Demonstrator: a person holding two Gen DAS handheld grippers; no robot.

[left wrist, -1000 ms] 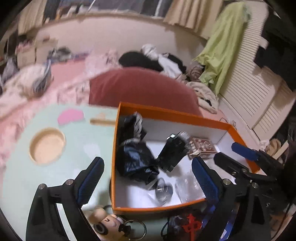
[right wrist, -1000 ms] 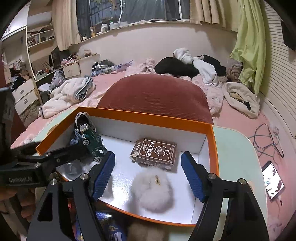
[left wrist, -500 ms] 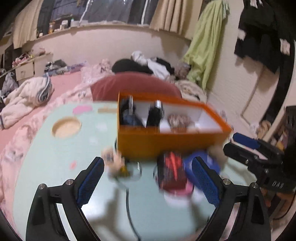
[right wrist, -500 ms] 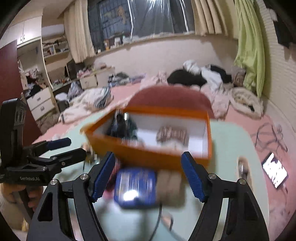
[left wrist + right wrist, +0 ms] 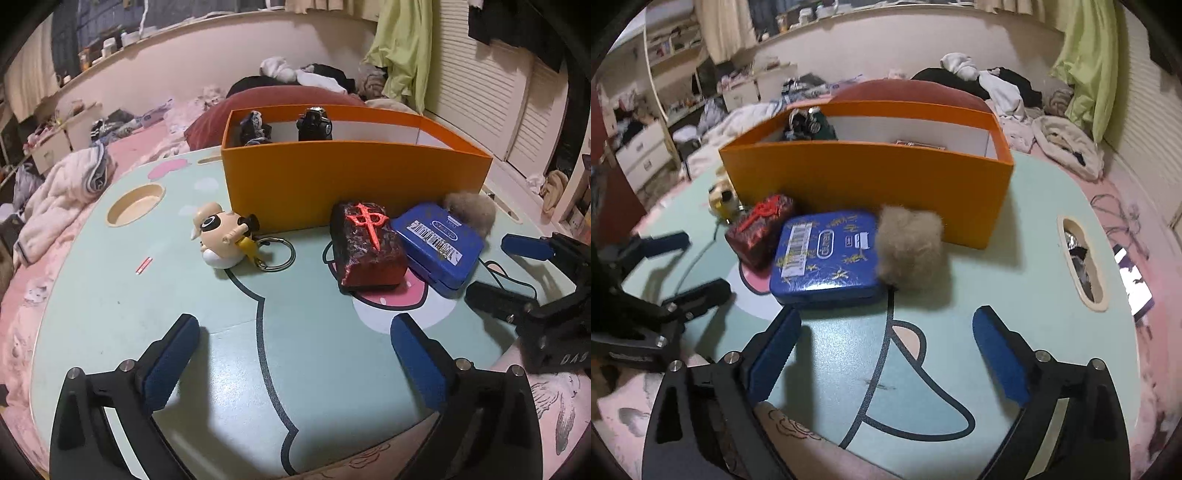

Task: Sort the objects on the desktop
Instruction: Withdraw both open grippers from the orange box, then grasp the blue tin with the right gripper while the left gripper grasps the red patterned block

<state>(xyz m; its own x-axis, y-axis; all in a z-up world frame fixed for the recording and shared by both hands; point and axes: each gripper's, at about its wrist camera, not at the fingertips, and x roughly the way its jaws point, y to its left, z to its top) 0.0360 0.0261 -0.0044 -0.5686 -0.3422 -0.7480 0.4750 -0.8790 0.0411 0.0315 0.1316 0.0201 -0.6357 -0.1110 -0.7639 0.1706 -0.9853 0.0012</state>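
Observation:
An orange box [image 5: 354, 184] stands on the mint green table [image 5: 184, 295], with dark items inside; it also shows in the right wrist view [image 5: 871, 184]. In front of it lie a cartoon keychain figure [image 5: 221, 238], a red-and-black block [image 5: 365, 247], a blue tin [image 5: 439, 243] and a beige fur ball [image 5: 469, 208]. The right wrist view shows the tin [image 5: 827, 254], fur ball [image 5: 910, 251] and block [image 5: 759, 229]. My left gripper [image 5: 295, 354] is open and empty, low over the near table. My right gripper [image 5: 886, 350] is open and empty, short of the tin.
The table has a round cup recess [image 5: 135, 205] at the left and an oval slot [image 5: 1082, 258] at the right. A red cushion [image 5: 280, 99] and a bed with clothes lie behind the box. A phone [image 5: 1134, 280] lies right of the table.
Both grippers have pulled back and dropped from over the box's inside to low over the table's near side. Both stay open and empty.

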